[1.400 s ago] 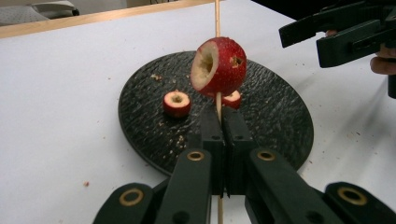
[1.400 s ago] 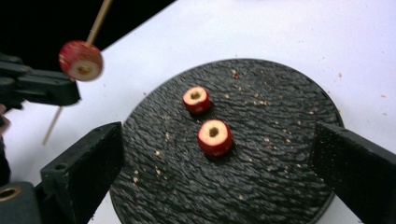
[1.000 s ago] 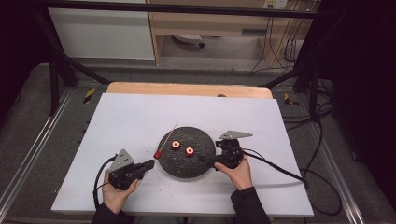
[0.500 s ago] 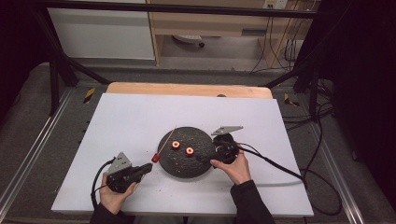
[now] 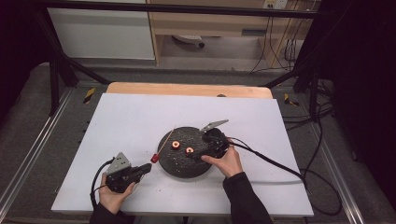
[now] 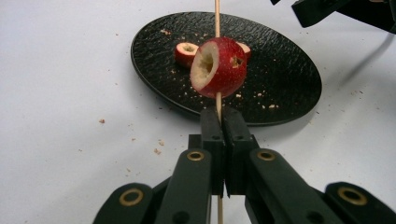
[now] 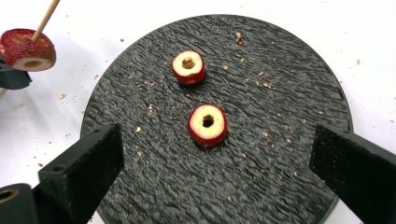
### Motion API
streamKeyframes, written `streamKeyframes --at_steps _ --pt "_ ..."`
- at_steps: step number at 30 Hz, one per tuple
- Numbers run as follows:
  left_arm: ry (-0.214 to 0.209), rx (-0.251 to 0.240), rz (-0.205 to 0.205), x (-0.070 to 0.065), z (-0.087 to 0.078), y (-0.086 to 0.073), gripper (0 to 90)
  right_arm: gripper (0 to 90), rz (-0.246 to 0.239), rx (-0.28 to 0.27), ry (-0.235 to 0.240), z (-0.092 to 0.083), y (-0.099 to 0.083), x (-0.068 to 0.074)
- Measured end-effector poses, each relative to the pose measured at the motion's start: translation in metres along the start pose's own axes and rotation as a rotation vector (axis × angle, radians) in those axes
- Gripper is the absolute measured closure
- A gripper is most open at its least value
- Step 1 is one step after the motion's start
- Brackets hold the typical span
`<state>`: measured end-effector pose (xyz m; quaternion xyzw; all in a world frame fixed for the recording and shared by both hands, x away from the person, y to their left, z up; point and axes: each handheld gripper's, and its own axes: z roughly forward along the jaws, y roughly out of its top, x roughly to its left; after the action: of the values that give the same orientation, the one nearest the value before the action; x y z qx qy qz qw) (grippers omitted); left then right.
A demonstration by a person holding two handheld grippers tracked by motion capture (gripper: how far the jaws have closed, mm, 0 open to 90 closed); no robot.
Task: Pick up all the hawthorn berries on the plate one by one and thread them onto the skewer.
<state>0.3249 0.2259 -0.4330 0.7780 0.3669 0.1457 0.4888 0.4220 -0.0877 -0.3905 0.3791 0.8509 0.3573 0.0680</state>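
My left gripper [image 5: 147, 168] [image 6: 224, 116] rests near the table's front left, shut on a thin wooden skewer [image 6: 217, 18]. A red hollowed fruit piece [image 6: 219, 67] [image 5: 154, 158] is threaded on the skewer just beyond the jaw tips. On the black round plate [image 5: 180, 165] [image 7: 280, 93] lie two red fruit rings, one farther [image 7: 188, 66] [image 5: 175, 145] and one nearer [image 7: 208, 124] [image 5: 189, 150]. My right gripper [image 5: 195, 153] [image 7: 217, 154] hovers over the plate's right half, open, its jaws wide on either side of the nearer ring without touching it.
Crumbs are scattered on the plate and on the white table [image 5: 140, 116]. A wooden strip [image 5: 187, 89] edges the table's far side. Cables [image 5: 280, 165] trail off to the right. Bare tabletop lies behind and to the left of the plate.
My right gripper has moved from the plate's right edge inward over the plate toward the rings, rising slightly. The left gripper with the skewer has stayed put.
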Motion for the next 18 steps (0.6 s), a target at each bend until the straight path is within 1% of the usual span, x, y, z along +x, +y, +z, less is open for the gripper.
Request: streamKeyframes --at_steps 5,9,12,14,17,18 --pt "0.0 0.0 -0.001 0.001 0.0 0.0 88.3 6.2 -0.026 0.045 -0.009 0.008 0.012 0.006" --pt "0.0 -0.001 -0.002 0.001 0.0 0.0 88.3 8.3 -0.037 0.078 -0.018 0.015 0.021 0.008" --pt "0.0 -0.002 -0.003 0.001 0.0 0.0 88.3 10.3 -0.035 0.112 -0.019 0.022 0.026 0.008" --pt "0.001 -0.002 -0.003 0.001 0.0 0.0 88.4 12.4 -0.046 0.138 -0.018 0.027 0.028 0.009" --pt "-0.001 -0.001 -0.004 0.001 0.0 -0.001 88.3 16.5 -0.041 0.159 -0.015 0.032 0.029 0.008" --pt "-0.001 0.0 -0.005 0.001 0.0 -0.001 88.3 18.3 -0.034 0.164 -0.005 0.035 0.029 0.007"
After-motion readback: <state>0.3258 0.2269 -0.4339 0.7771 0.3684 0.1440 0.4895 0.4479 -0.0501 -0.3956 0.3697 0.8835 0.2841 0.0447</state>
